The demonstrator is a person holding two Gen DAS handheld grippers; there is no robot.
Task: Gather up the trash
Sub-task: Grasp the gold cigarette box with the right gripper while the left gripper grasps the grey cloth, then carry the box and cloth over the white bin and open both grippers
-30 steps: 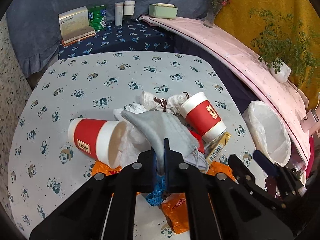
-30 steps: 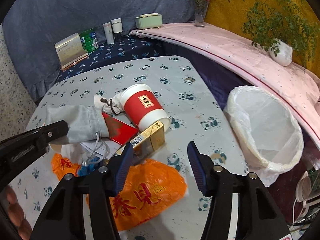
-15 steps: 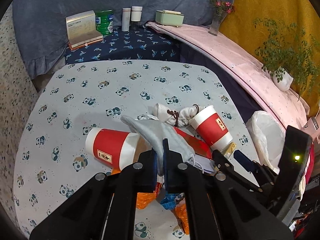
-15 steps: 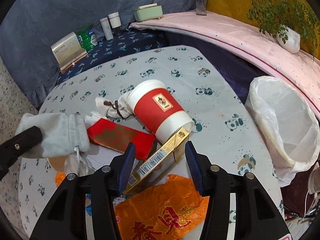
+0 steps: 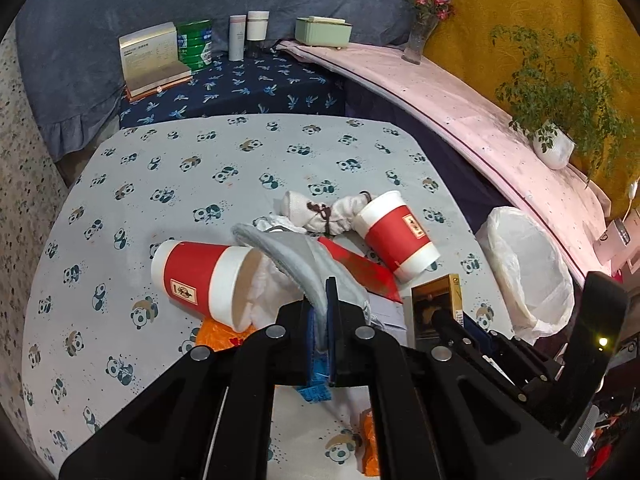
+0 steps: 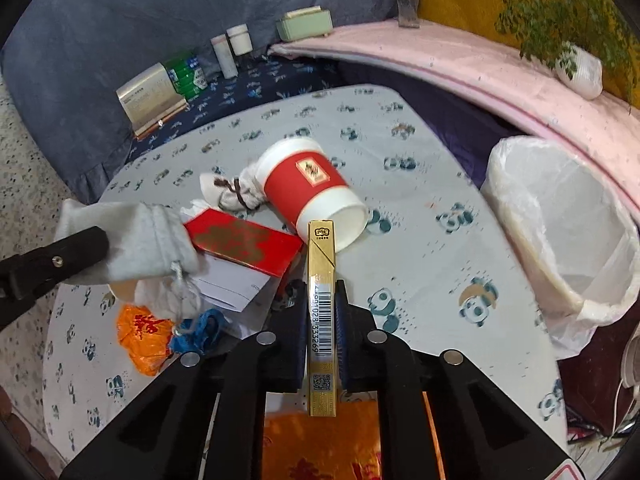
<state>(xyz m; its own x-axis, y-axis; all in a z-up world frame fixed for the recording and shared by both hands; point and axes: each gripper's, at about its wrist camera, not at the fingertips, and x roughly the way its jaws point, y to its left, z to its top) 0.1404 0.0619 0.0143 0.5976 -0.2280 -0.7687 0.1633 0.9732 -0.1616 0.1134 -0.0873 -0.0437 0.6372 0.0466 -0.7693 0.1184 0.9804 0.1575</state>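
My left gripper [image 5: 320,300] is shut on a grey drawstring pouch [image 5: 296,256] and holds it above the trash pile; the pouch also shows in the right wrist view [image 6: 136,240]. My right gripper [image 6: 322,304] is shut on a gold cigarette box [image 6: 321,280], lifted off the table; the box also shows in the left wrist view [image 5: 434,304]. On the panda-print table [image 5: 200,168] lie two red paper cups [image 5: 200,276] [image 6: 312,188], a red envelope [image 6: 244,244], a white knotted cloth [image 5: 316,212], orange plastic bags [image 6: 144,336] and white paper [image 6: 232,280].
A bin lined with a white plastic bag [image 6: 560,228] stands off the table's right edge. Behind the table a dark blue shelf holds a box [image 5: 152,56], a green tin [image 5: 194,44] and bottles. A pink ledge carries a vase and a potted plant [image 5: 556,144].
My right gripper has closed on the gold box and lifted it upright. My left gripper, still holding the pouch, has pulled back and up a little.
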